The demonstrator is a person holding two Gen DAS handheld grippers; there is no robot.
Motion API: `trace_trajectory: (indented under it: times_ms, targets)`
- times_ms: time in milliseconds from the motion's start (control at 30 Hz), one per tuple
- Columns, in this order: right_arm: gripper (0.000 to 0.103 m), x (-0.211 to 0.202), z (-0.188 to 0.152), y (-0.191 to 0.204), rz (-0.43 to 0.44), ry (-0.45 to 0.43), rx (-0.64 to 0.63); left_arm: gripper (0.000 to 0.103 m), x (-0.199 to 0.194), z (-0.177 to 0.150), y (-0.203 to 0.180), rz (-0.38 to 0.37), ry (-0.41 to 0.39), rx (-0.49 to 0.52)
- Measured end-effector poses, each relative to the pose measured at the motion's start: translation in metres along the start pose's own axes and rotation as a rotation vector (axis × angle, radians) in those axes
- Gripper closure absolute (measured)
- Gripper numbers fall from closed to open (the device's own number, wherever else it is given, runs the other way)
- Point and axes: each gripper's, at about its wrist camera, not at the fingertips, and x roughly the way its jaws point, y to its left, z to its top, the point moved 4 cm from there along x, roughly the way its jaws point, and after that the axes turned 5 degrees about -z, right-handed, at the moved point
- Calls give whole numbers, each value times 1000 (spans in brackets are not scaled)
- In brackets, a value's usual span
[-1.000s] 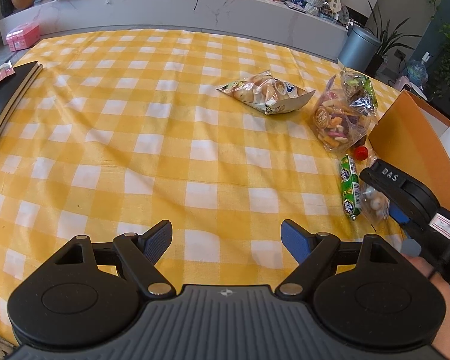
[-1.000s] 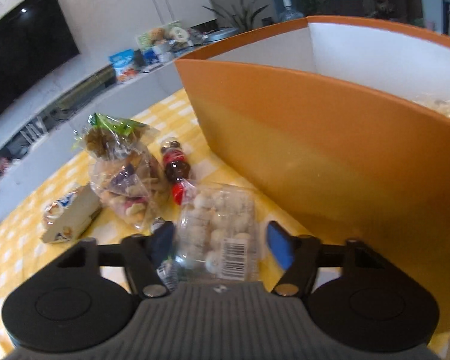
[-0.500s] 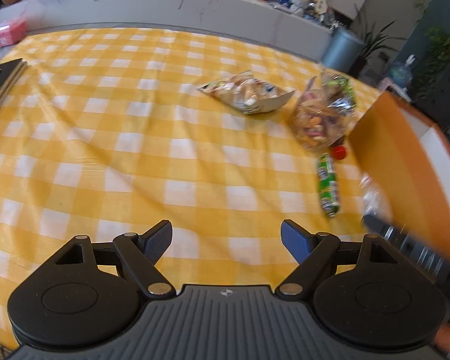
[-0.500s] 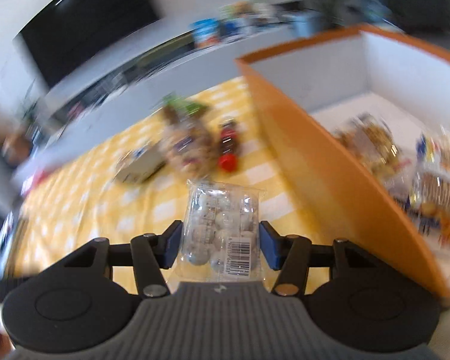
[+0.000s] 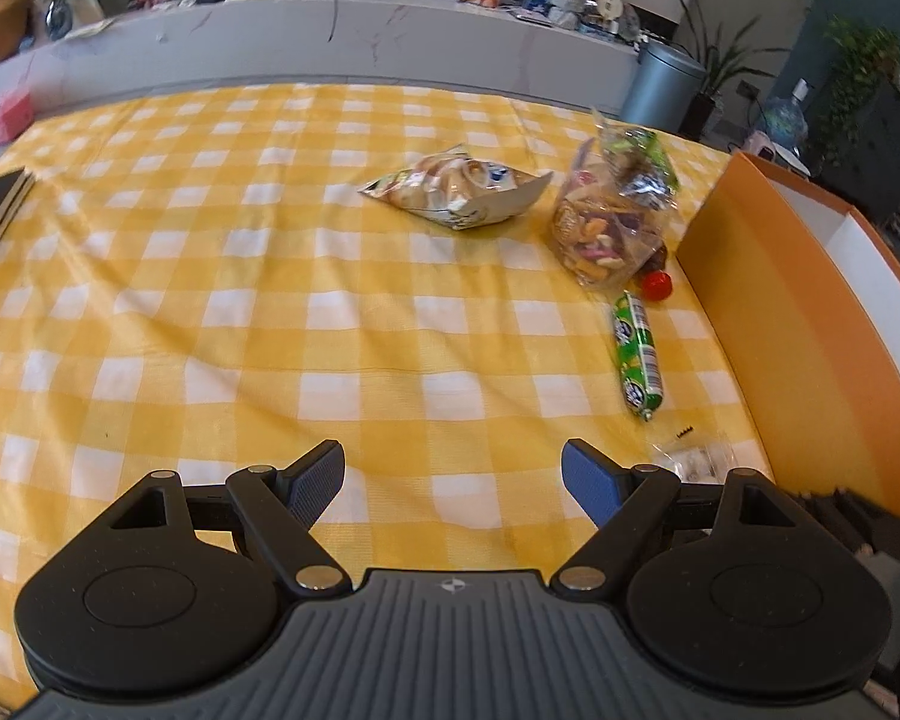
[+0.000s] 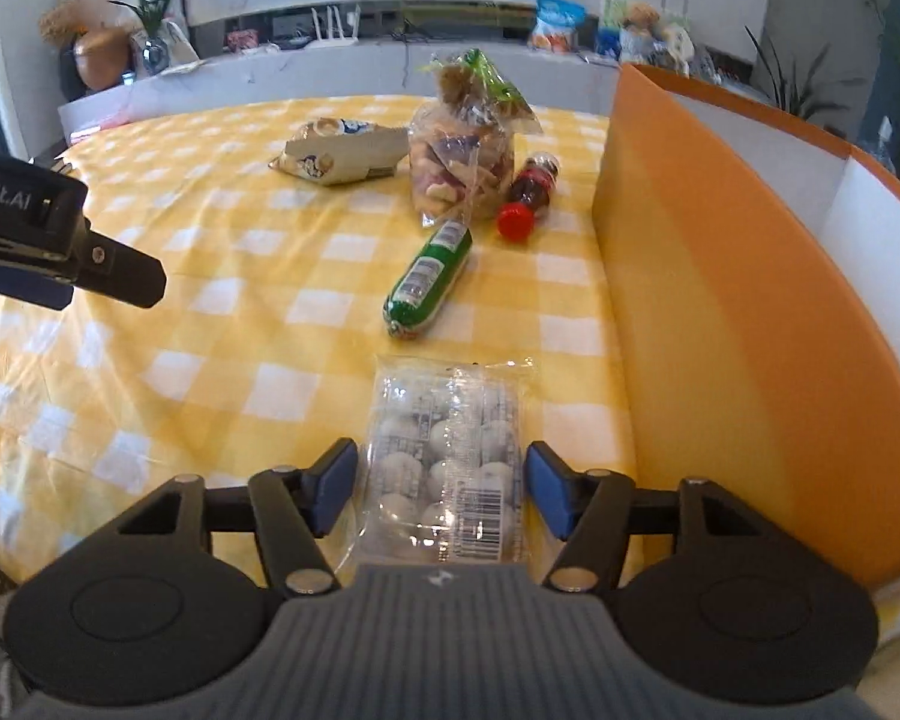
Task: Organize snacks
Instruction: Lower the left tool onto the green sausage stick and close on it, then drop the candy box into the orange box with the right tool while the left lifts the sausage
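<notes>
Yellow-and-white checked cloth (image 5: 222, 276) covers the table; a grey counter with a TV above it runs along the back of the room. An orange box (image 6: 732, 324) stands at the table's right edge. Its inside is barely visible in either view, so what it already holds cannot be told.

Progress, judged from the layout: most of the sorting looks not yet done. On the cloth, outside the box:
- flat clear pack of white round sweets (image 6: 450, 456), near the table's front edge, just beside the box wall
- green tube snack (image 6: 429, 282), beyond the pack
- small bottle with red cap (image 6: 525, 192), lying on its side near the box corner
- clear bag of mixed snacks (image 6: 462, 162), upright, green tie at the top
- beige crinkled snack bag (image 6: 342, 153), furthest left

Right gripper (image 6: 441, 489): low and level, pointing along the table. Jaws part open and straddling the sweet pack; small gaps show on both sides, so nothing is clamped. The pack appears to rest on the cloth.

Left gripper (image 5: 453, 483): hovering above bare cloth, jaws wide apart, nothing between them. Its nose shows at the left edge of the right wrist view, well apart from every snack.
</notes>
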Motion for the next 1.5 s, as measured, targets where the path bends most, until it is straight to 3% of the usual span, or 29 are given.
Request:
trace_trajectory:
  times_ms: [200, 267, 300, 500, 633, 767, 933, 1133, 1167, 1200, 1300, 1367, 1500]
  targets:
    - [35, 1, -1, 3, 39, -87, -34, 7, 5, 0, -15, 30, 14, 24]
    - [38, 1, 1, 1, 42, -72, -38, 7, 7, 1, -23, 28, 21, 33]
    - [46, 0, 2, 0, 36, -65, -36, 7, 8, 2, -28, 25, 23, 41]
    - [46, -1, 2, 0, 49, -43, -47, 7, 19, 8, -61, 0, 27, 107]
    - [46, -1, 1, -1, 50, -45, -49, 7, 38, 12, -84, -3, 44, 220]
    - [44, -1, 2, -2, 58, -38, -33, 7, 58, 23, -96, -36, 76, 210]
    - [43, 0, 3, -2, 59, -36, -29, 10, 78, 37, -106, -14, 73, 196]
    - [43, 1, 2, -2, 62, -46, -37, 33, 108, 40, -112, 13, 130, 223]
    - [43, 1, 2, -1, 63, -47, -38, 42, 113, 40, -112, 22, 140, 234]
    - [43, 1, 2, -1, 63, -47, -38, 41, 115, 39, -112, 33, 136, 244]
    - [43, 0, 0, -1, 63, -51, -43, 54, 115, 39, -114, 26, 127, 250]
    - [43, 0, 0, -1, 64, -54, -39, 75, 114, 39, -114, 23, 128, 251]
    - [43, -1, -1, -1, 64, -59, -44, 78, 111, 37, -113, 28, 125, 254]
